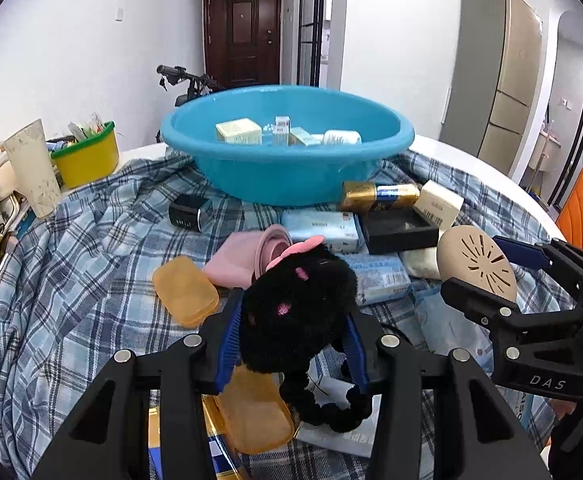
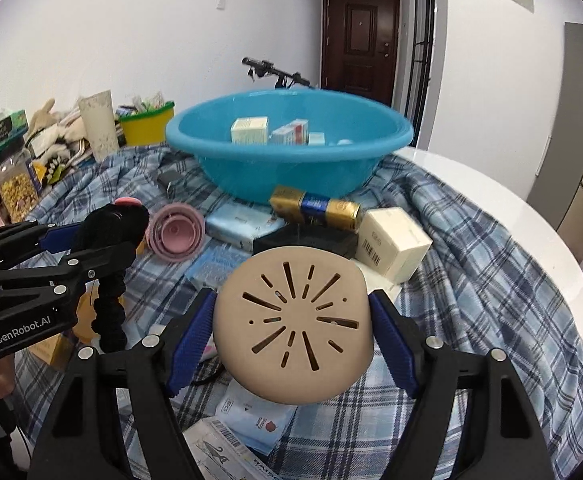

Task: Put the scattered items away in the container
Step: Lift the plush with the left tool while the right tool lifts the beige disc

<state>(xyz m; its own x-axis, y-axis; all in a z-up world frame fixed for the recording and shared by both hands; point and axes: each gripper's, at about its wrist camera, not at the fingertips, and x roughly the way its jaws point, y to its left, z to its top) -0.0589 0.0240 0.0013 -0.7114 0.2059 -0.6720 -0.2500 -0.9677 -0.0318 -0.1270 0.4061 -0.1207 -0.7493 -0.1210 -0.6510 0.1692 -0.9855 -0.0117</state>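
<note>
Left gripper [image 1: 291, 344]: jaws closing on a fluffy black plush toy with pink bow and beaded black loop [image 1: 297, 312], holding it above the blue plaid cloth [image 1: 91, 280].

On the cloth, left to right: translucent orange oval soap case [image 1: 185, 294]; small black box [image 1: 189, 213]; pink collapsible silicone cup lying on its side [image 1: 269, 256]; pale blue tissue packs [image 1: 323, 230]; black square tray [image 1: 399, 230]; gold-and-blue foil packet [image 1: 379, 196], lying just in front of the basin; cream carton with barcode [image 1: 439, 202].

Container: round turquoise plastic basin [image 1: 287, 172], sitting on the cloth at the far middle of the white tabletop [image 2: 511, 208], holding several small boxes [image 1: 239, 131].

Right gripper [image 2: 291, 328]: jaws clamping a beige rounded disc with slotted sunburst cut-outs [image 2: 293, 326] by its two sides, holding it raised over the cloth, near the basin but short of it.

Far left edge: yellow tub with green rim [image 1: 87, 156], tall speckled cream cup [image 1: 31, 168].
</note>
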